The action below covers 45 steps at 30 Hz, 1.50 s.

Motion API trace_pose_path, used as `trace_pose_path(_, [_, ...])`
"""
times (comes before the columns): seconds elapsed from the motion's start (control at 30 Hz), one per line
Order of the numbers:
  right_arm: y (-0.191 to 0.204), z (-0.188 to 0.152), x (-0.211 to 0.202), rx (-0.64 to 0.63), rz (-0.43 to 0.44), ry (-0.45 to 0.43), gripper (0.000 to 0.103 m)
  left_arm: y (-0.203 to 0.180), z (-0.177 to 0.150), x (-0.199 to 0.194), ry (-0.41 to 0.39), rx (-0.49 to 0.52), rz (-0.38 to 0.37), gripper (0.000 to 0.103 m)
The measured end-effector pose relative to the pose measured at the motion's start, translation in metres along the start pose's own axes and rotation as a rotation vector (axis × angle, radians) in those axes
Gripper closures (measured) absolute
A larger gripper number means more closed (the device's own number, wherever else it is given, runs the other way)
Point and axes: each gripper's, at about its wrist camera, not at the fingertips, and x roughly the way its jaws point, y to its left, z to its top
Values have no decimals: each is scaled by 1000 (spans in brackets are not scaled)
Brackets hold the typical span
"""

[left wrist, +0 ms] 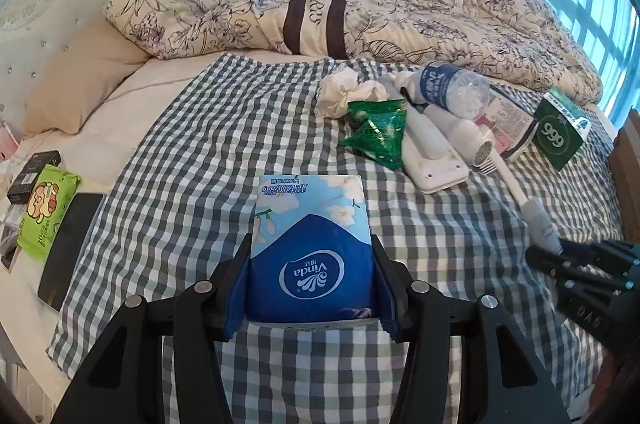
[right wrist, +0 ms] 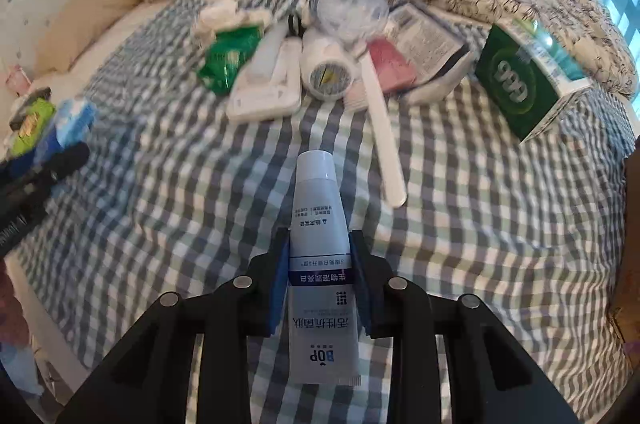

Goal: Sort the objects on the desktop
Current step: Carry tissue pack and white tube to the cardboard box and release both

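**Two black grippers, blue-padded**

The left gripper [left wrist: 312, 264] is matte black plastic, with angular linkage arms joined by round silver pivot pins. Blue pads [left wrist: 236, 300] line its fingers' inner faces. The right gripper [right wrist: 320, 264] is built alike: black arms, silver pins, blue pads [right wrist: 280, 284].

Bed [left wrist: 132, 91] under checked cloth [left wrist: 208, 151] — green packet [left wrist: 378, 131], bottle [left wrist: 448, 85], green box [left wrist: 560, 133], floral quilt [left wrist: 400, 7]
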Motion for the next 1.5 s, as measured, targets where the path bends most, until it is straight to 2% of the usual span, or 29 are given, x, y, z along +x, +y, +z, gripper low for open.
trace_pose_path(0.33, [-12,20,-75,18,4,-113,75,-37,21,-47,-62,64,-37,50])
trace_pose_path(0.53, [-45,14,-125,42,-26,-160,75,-90,38,-84,-117,137,-82,50])
trace_pose_path(0.67, [-78,0,-155,56,-66,-174,75,-141,48,-106,-142,185,-134,50])
trace_pose_path(0.83, [-144,-21,-196,109,-134,-195,75,-219,58,-128,-165,241,-234,50])
trace_pose_path(1.07, [-255,-43,-242,217,-247,-206,75,-364,63,-160,-206,418,-338,50])
trace_pose_path(1.17, [-297,-50,-256,261,-289,-213,75,-411,63,-170,-215,453,-400,50])
trace_pose_path(1.3, [-350,-60,-264,308,-352,-204,75,-475,57,-171,-212,512,-474,50])
trace_pose_path(1.37, [-373,-65,-262,336,-358,-199,75,-497,52,-166,-206,538,-493,50])
trace_pose_path(1.43, [-393,-69,-258,362,-361,-189,75,-518,47,-156,-165,552,-522,50])
trace_pose_path(1.5, [-410,-75,-252,391,-355,-180,75,-532,43,-147,-146,564,-519,50])
